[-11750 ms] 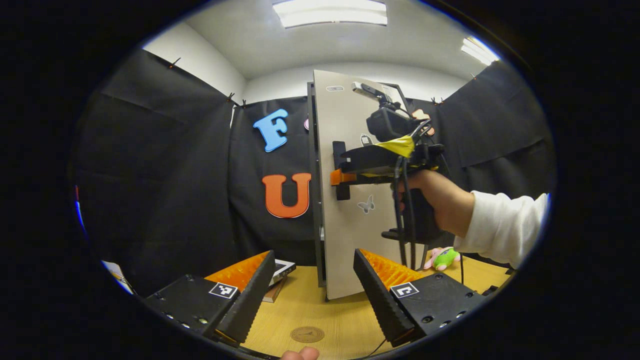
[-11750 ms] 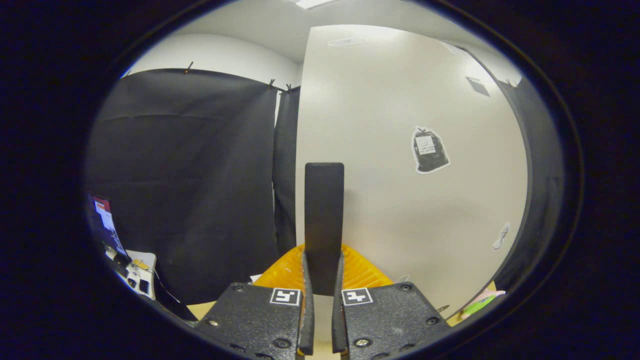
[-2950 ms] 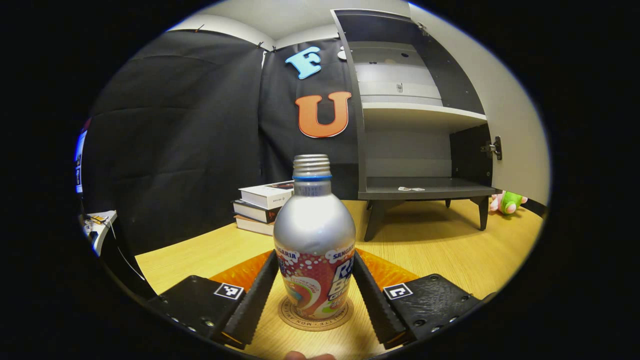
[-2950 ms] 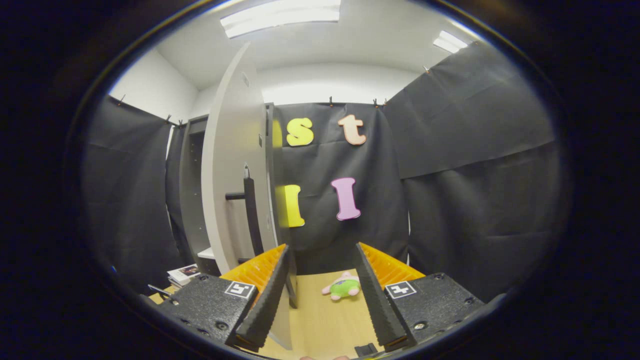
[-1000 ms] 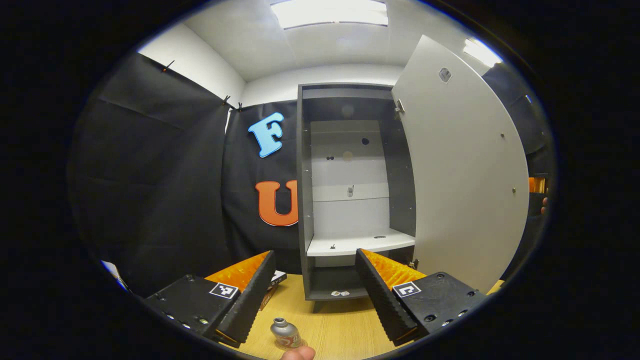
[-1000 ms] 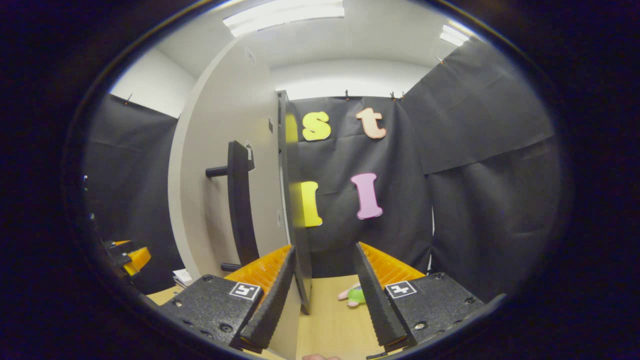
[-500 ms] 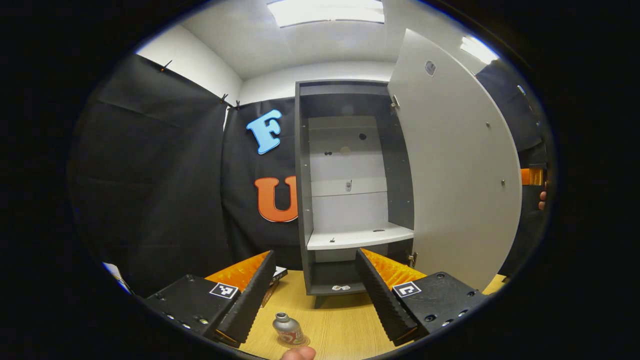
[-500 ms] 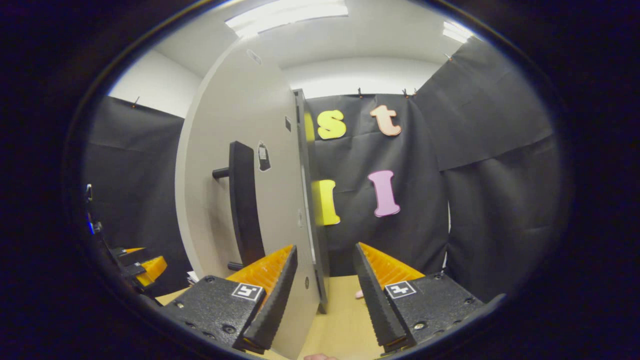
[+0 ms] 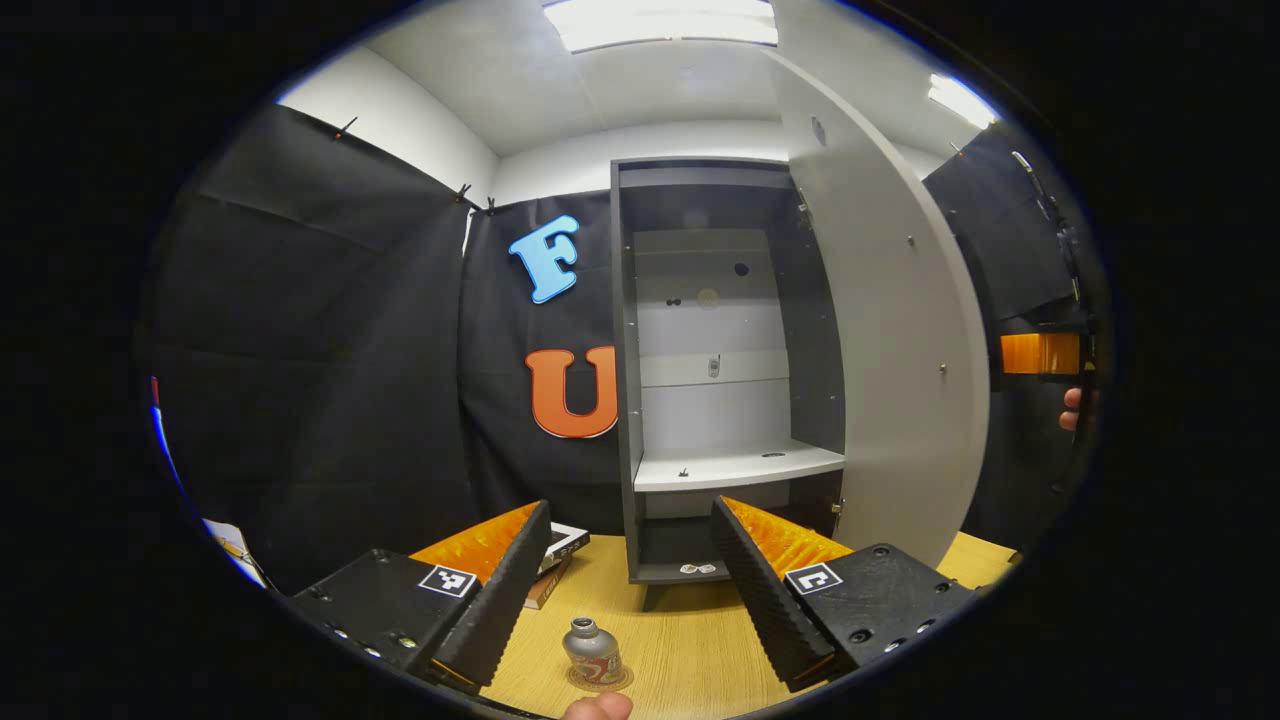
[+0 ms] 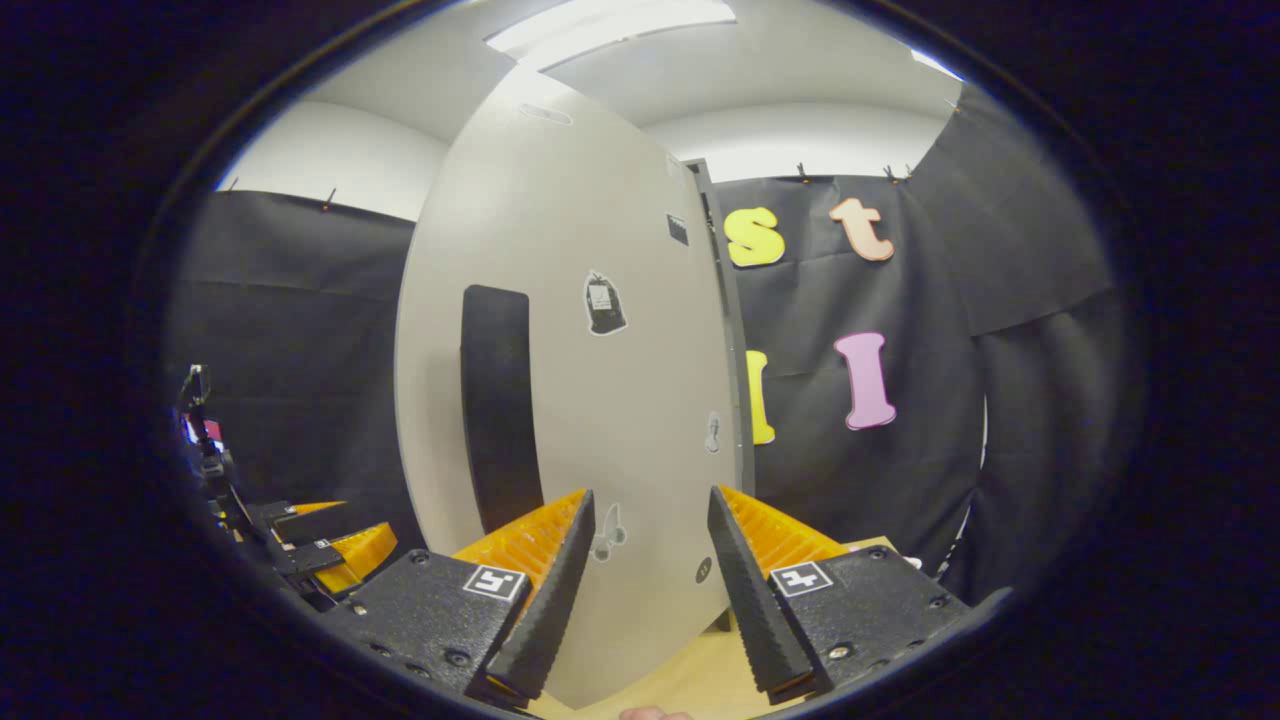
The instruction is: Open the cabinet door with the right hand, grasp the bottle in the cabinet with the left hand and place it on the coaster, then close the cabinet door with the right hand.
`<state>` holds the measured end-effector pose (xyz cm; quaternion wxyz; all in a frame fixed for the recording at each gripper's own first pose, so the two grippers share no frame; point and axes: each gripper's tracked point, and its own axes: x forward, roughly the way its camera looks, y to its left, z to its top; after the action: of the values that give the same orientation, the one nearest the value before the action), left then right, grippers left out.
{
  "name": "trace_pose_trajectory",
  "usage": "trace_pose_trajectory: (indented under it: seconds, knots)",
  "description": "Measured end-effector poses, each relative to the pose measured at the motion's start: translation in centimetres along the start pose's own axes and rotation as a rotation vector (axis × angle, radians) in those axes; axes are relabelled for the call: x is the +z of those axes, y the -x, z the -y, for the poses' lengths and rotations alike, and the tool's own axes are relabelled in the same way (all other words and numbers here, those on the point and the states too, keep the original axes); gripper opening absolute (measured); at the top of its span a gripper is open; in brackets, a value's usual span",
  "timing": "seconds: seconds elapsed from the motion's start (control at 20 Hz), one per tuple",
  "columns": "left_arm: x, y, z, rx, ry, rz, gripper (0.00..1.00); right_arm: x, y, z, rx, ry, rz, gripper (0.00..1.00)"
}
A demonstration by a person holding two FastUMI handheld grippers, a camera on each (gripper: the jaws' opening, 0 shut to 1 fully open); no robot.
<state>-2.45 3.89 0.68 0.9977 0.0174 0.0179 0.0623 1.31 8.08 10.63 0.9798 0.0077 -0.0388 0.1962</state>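
Left tongs [image 9: 630, 585] spread wide, holding nothing, above the desk [image 9: 700, 650]. Bottle [image 9: 591, 652] stands upright on the coaster [image 9: 622, 680], in front of the cabinet [image 9: 720, 400]. Right tongs [image 10: 648, 580] likewise spread and empty, just before the outer face of the half-open cabinet door [image 10: 600, 420], near its handle [image 10: 497, 400].

The cabinet door [image 9: 900, 330] hides most of the right tool [image 9: 1040, 353].

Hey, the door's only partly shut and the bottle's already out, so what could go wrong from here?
The right gripper is open against the cabinet door, not on the handle, so it may slide off. The left gripper hangs near the swinging door. The bottle on its coaster could be knocked.
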Motion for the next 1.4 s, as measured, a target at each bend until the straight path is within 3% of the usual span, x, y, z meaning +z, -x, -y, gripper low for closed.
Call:
trace_pose_trajectory:
  seconds: [0.05,0.1,0.15,0.3,0.4,0.45,0.5,0.75,0.8,1.1,1.4]
  knots:
    - [-0.1,0.1,-0.2,0.005,0.001,-0.001,0.96,0.1,-0.6,-0.5,0.012,0.001,0.001,0.75]
    - [-0.2,0.2,-0.3,0.003,0.002,-0.002,1.00,0.0,-1.3,-1.1,0.026,-0.001,0.001,0.75]
    - [-0.3,0.2,-0.3,-0.003,0.004,-0.006,0.96,-0.2,-1.8,-1.8,0.040,-0.006,-0.006,0.75]
    - [-0.8,-0.1,-0.7,-0.004,0.008,-0.016,1.00,-0.4,-3.6,-3.3,0.081,-0.013,-0.008,0.75]
    - [-1.0,-0.2,-1.1,-0.003,0.014,-0.025,0.96,-0.6,-5.0,-4.6,0.109,-0.016,-0.009,0.75]
    - [-1.0,-0.3,-1.2,-0.004,0.013,-0.026,0.96,-0.9,-5.7,-5.4,0.120,-0.022,-0.012,0.70]
    - [-1.0,-0.3,-1.4,-0.002,0.011,-0.026,0.96,-1.1,-6.5,-6.0,0.123,-0.029,-0.017,0.75]
    - [-0.9,-0.3,-2.3,0.005,0.002,-0.023,0.96,-0.9,-11.6,-9.8,0.157,-0.028,-0.009,0.76]
    - [-1.0,-0.3,-2.5,0.009,0.004,-0.024,1.00,-0.8,-12.5,-10.5,0.160,-0.027,0.000,0.76]
    - [-1.3,-0.3,-3.7,0.037,0.017,-0.024,0.96,-3.3,-17.6,-13.2,0.142,-0.004,-0.038,0.77]
    - [-2.0,0.1,-4.2,0.048,0.016,-0.026,0.96,-3.1,-16.1,-11.3,0.109,-0.014,-0.015,0.77]
